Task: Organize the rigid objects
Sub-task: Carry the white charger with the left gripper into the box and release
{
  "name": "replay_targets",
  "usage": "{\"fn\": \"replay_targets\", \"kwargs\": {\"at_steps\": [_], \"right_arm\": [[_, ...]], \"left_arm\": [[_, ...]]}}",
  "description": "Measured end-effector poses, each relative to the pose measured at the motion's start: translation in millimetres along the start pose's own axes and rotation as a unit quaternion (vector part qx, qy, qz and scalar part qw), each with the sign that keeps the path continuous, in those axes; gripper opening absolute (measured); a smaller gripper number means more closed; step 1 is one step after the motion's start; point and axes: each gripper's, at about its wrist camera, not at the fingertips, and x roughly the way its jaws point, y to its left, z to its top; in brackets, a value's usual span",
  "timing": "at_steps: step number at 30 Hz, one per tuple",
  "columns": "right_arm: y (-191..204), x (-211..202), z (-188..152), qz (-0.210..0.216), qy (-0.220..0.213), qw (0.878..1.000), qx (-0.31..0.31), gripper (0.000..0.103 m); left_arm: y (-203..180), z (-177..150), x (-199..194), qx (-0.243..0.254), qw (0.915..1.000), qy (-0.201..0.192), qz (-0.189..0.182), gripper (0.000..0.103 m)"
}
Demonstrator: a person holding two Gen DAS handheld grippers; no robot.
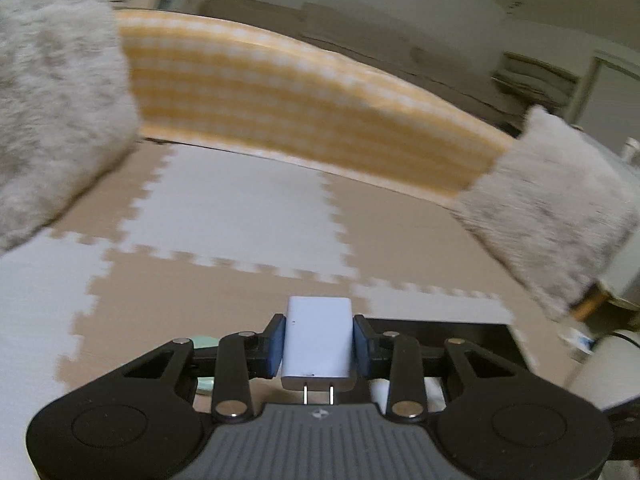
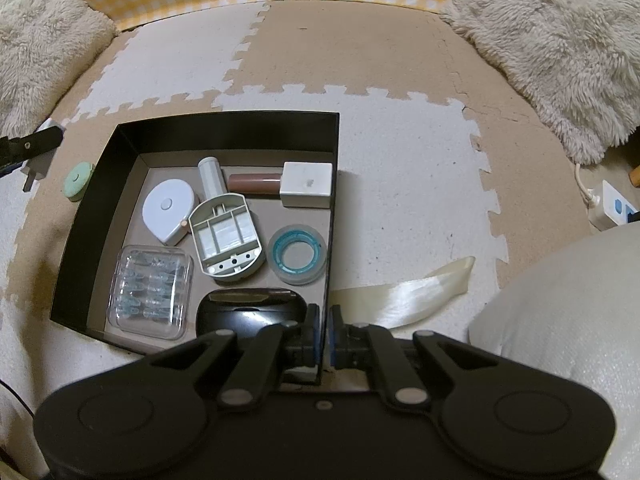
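The left hand-held gripper (image 1: 319, 346) is clamped on a white USB wall charger (image 1: 318, 342), its blue pads pressing the two narrow sides and the metal prongs pointing back toward the camera. The charger is clear of the foam puzzle-mat floor (image 1: 224, 216). It looks small, stiff and light, with smooth plastic faces that could slide in the pads, so a hold across the flat sides near the middle, as here, seems the safest.

The right hand-held gripper (image 2: 323, 334) has its jaws together on the right wall of the black box (image 2: 240, 120), apparently steadying it. Inside the box lie a white tape measure (image 2: 168, 210) at 9 o'clock, a pale compartment case (image 2: 228, 236) in the middle, a roll of clear tape (image 2: 297, 254) at 4 o'clock, a clear plastic case (image 2: 150, 290) at 7 o'clock, a black mouse (image 2: 248, 312) at 6 o'clock, and a white block (image 2: 306, 184) with a brown tube (image 2: 254, 182) at 1 o'clock.

Open floor in the box is scarce; the back strip at 11 o'clock looks freest. The walls are tall, so the charger likely needs to come in from above. A mint green round item (image 2: 78, 180) lies on the floor outside the left wall.
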Motion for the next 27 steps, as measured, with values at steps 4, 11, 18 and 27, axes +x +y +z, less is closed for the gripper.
{"fn": "replay_targets", "kwargs": {"at_steps": [4, 11, 18, 27], "right_arm": [[0, 0, 0, 0.0, 0.0, 1.0, -0.001, 0.004], [2, 0, 0, -0.002, 0.0, 1.0, -0.004, 0.004], [2, 0, 0, -0.003, 0.001, 1.0, -0.006, 0.004], [3, 1, 0, -0.004, 0.005, 1.0, -0.009, 0.004]], "left_arm": [[-23, -5, -2, 0.004, 0.9993, 0.01, -0.036, 0.037], [-44, -9, 12, 0.023, 0.9984, 0.016, -0.049, 0.037], [-48, -13, 29, 0.031, 0.9986, 0.014, -0.04, 0.037], [-46, -16, 32, 0.032, 0.9982, 0.032, -0.041, 0.052]]}}
